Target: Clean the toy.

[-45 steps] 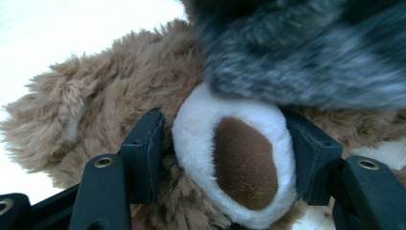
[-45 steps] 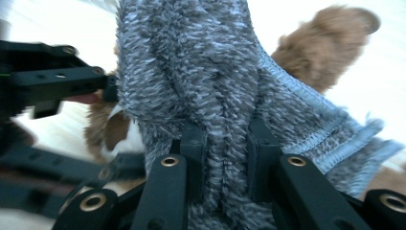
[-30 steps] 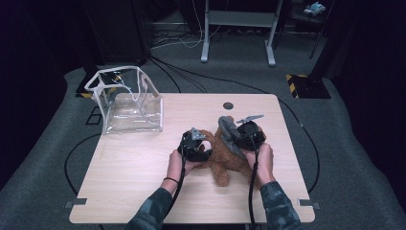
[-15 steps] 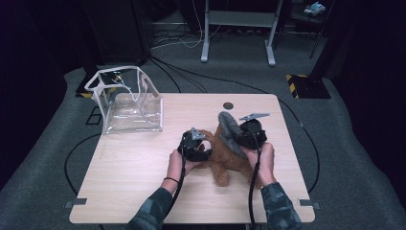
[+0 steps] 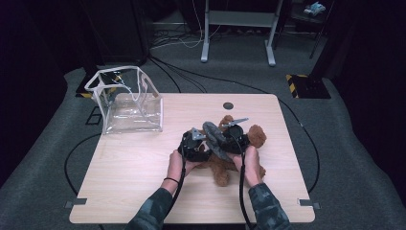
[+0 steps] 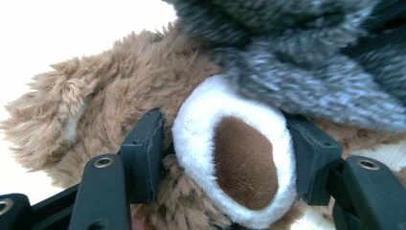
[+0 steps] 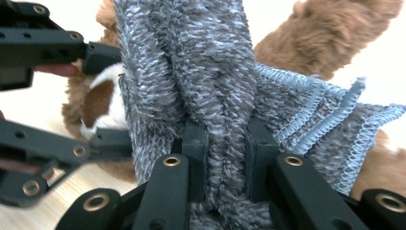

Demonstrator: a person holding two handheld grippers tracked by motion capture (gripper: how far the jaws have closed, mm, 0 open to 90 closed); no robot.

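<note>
Table and surroundings

A clear plastic bag [image 5: 128, 103] with white trim stands open at the far left corner of the wooden table [image 5: 129, 172]; black cables [image 5: 191, 76] cross the grey carpet [image 5: 344, 143]; a metal stand [image 5: 238, 28] rises behind.

This is a lab or recording studio rather than a home. A light wooden table [image 5: 143, 191] stands alone on grey carpet [image 5: 344, 158], with dark curtains all around. Black cables [image 5: 191, 76] run across the floor, and yellow-and-black hazard tape [image 5: 297, 76] marks a spot on it. A grey metal stand [image 5: 239, 28] rises at the back.
</note>
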